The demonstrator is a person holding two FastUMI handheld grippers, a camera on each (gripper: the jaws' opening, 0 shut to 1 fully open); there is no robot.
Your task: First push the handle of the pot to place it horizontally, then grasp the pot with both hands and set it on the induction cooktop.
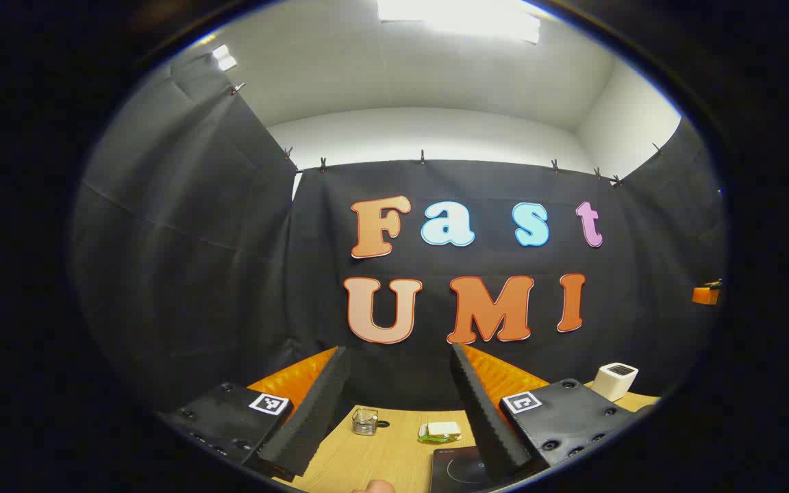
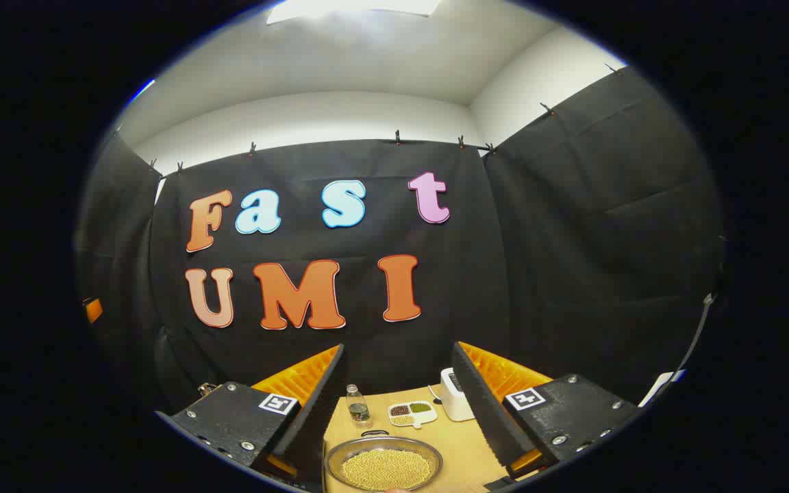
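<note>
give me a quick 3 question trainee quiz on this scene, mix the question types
1. True or false: the left tongs are shut on the pot.
2. What fills the pot? A) water B) yellowish grains C) nothing
3. In the right gripper view, name the object standing just left of the divided dish.

Key: 1 false, both the left and right tongs stand open and hold nothing. 2 B. 3 a small bottle.

Both views look level across the wooden table (image 1: 381,455), sharing seemingly only the booth wall.
</note>
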